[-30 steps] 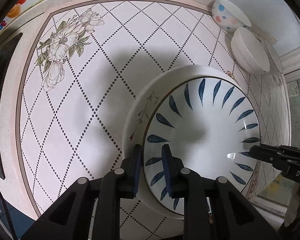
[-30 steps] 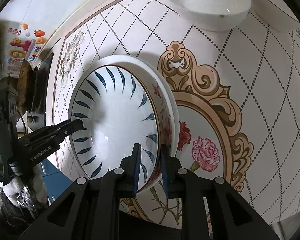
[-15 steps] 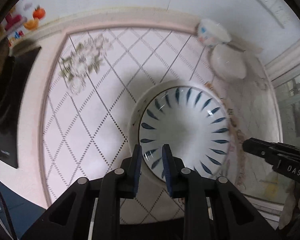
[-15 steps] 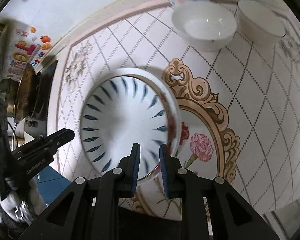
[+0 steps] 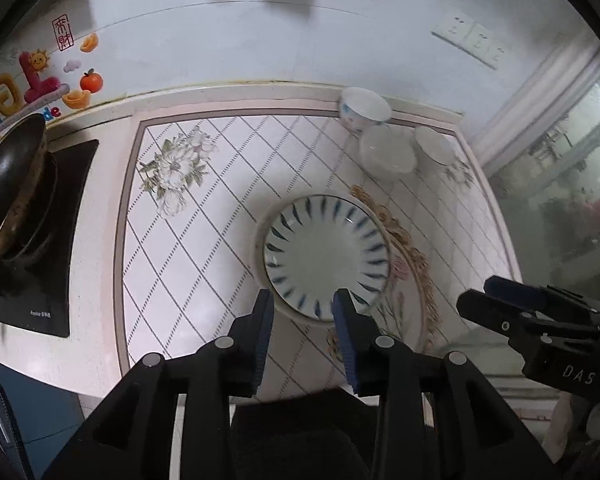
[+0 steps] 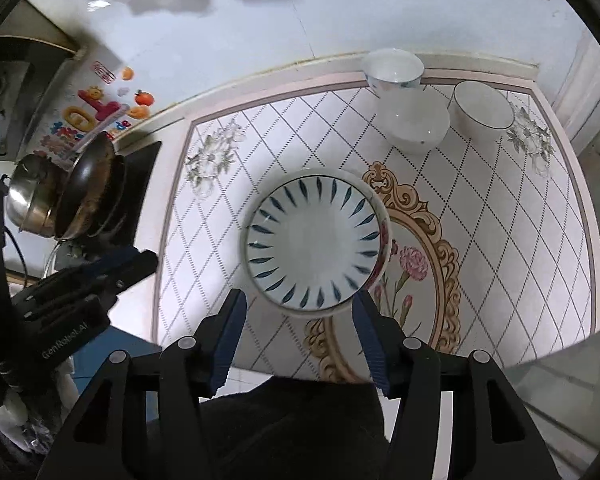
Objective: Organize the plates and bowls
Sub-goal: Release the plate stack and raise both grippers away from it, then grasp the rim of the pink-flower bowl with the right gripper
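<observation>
While both claws, left (image 5: 303, 312) and right (image 6: 298, 312), are hovering open and empty, the blue-leaf-patterned white ceramic plate (image 6: 314, 242) is lying stacked on a floral-rimmed plate (image 6: 383, 236) mid-counter (image 6: 520, 248); three white ceramic bowls (image 6: 418, 124) are waiting unstacked at the back edge.

plate (image 6: 314, 242) on larger plate (image 6: 383, 236), mid-counter (image 6: 500, 264) | three bowls (image 6: 418, 126) behind

both grippers hover with jaws parted and empty, left gripper (image 5: 303, 312) narrower than right gripper (image 6: 298, 316).

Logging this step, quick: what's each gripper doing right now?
Left gripper: open, holding nothing, above the blue-leaf plate.
Right gripper: open wide, holding nothing, above the same plate.
</observation>
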Available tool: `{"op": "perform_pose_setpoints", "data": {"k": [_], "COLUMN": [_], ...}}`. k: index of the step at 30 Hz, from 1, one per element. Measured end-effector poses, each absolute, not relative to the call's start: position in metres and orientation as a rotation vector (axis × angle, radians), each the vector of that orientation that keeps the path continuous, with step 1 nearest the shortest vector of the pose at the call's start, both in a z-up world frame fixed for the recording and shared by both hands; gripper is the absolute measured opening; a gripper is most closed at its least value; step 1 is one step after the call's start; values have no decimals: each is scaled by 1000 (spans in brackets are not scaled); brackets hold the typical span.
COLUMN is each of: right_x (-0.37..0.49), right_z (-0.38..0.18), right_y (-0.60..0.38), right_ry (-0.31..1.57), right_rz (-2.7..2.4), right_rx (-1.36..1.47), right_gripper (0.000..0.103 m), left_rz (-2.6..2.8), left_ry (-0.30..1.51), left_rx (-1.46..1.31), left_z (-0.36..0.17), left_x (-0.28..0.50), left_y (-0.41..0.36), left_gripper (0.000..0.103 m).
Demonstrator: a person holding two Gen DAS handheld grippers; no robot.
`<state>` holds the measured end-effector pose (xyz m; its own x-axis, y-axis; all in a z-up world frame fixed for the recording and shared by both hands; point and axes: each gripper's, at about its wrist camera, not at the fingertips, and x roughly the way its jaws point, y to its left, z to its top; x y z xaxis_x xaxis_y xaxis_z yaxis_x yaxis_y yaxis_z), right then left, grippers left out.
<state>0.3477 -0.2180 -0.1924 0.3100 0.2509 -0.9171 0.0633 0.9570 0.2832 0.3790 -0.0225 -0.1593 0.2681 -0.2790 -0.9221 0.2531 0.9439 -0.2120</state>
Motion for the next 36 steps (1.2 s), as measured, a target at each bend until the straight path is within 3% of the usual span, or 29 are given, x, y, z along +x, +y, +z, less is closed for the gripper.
{"op": "perform_pose_setpoints", "data": {"k": [3,9,17,25,32,36], "right_x": [333,319,359,461,544,571], "right_z": [-176,-165,-194,-246,-320,-352], "right_y": [-217,-226,-282,-380,-438,-452], "right_ry": [1225,1208,1225,1240,1331,1352], "right_rz": [113,130,170,108,135,141], "right_rx": [291,319,410,463,606,648], "right_gripper": [73,73,73,73,73,68], "left_rz": [-363,-338,-242,-183,-209,-211], "left_ry": [1238,1238,1215,1241,1355,1445], "left_rx": [-12,-25,-56,-133,-177,-173], "left_z": [-151,-148,-163,-209,-271,-310], "left_x": [368,364,409,510,588,620], "left_y": [-22,-28,-63,-130,-187,-210], "left_gripper": [29,29,29,29,29,29]}}
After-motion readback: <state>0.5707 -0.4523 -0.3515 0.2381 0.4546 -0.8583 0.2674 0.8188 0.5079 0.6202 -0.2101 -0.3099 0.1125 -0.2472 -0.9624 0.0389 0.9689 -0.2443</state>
